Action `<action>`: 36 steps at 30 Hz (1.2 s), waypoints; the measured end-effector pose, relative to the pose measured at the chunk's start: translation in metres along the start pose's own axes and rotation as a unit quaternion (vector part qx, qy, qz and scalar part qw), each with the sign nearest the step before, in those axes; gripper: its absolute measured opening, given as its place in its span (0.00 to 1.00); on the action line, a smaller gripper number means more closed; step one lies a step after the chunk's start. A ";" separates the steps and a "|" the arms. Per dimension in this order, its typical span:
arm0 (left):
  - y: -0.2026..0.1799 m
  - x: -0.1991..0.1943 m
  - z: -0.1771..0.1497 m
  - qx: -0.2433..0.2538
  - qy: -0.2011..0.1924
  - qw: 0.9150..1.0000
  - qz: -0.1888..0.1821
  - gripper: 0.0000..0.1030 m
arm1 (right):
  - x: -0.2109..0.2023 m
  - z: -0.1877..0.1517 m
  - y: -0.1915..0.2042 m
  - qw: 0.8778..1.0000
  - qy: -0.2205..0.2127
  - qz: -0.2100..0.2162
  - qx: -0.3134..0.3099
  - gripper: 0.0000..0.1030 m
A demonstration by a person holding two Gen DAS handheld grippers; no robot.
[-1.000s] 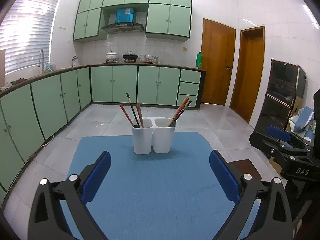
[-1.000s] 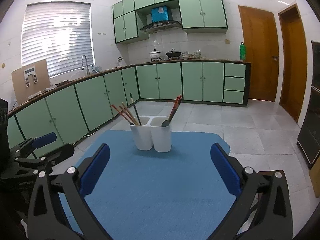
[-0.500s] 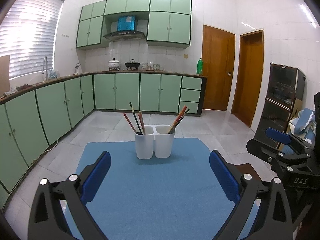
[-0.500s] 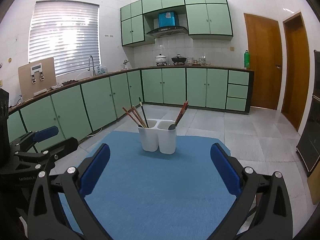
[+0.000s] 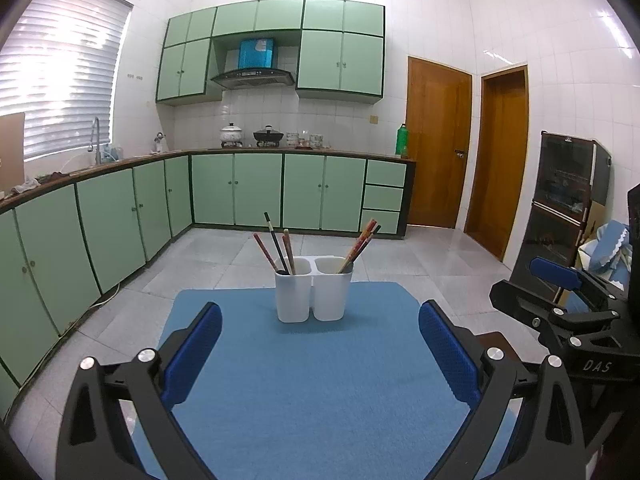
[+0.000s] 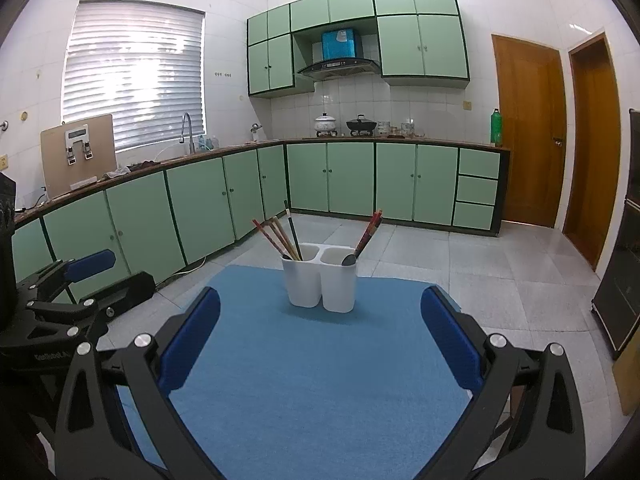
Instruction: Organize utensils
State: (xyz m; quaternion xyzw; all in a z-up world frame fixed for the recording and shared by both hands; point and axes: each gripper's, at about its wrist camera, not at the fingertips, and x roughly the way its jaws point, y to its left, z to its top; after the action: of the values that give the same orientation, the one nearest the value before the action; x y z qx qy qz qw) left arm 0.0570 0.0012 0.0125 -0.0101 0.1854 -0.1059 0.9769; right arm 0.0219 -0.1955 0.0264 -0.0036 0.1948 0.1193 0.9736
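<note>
Standing at the far middle of a blue mat (image 5: 320,380) on the desk is a white utensil holder (image 5: 314,294) with two compartments side by side.

From the left wrist view, the left gripper (image 5: 320,354) sits low in the foreground, its two blue-padded fingers (image 5: 192,354) spread wide apart over the mat and holding nothing. The holder stands well beyond the fingertips, centred between them. Its left compartment (image 5: 293,296) holds several chopsticks (image 5: 280,250), red, dark and wooden, leaning left. Its right compartment (image 5: 333,294) holds red and dark chopsticks (image 5: 360,244) leaning right. At the right edge of this view the right gripper (image 5: 560,300) appears from the side, off the mat.

From the right wrist view, the left gripper (image 6: 80,280) appears at the left edge, beside the mat (image 6: 320,380). In the foreground the right gripper (image 6: 320,350) is also wide open and empty, its blue fingers (image 6: 450,346) either side of the mat's middle. The holder (image 6: 320,282) stands ahead, between the fingertips and apart from them. In this view the right compartment (image 6: 339,284) also shows a grey spoon bowl (image 6: 349,260) at its rim.

Behind the desk, a tiled floor (image 6: 480,264) runs back to green kitchen cabinets (image 6: 360,180) and two brown doors (image 6: 528,132).
</note>
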 end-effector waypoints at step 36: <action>0.004 -0.002 -0.004 -0.001 0.004 1.000 0.005 0.94 | 0.002 0.001 0.003 1.000 0.001 -0.001 -0.002 0.95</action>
State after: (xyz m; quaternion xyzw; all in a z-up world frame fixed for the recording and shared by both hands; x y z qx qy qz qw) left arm 0.0548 0.0052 0.0094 -0.0097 0.1897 -0.1008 0.9766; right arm 0.0227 -0.1918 0.0264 -0.0056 0.1954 0.1186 0.9735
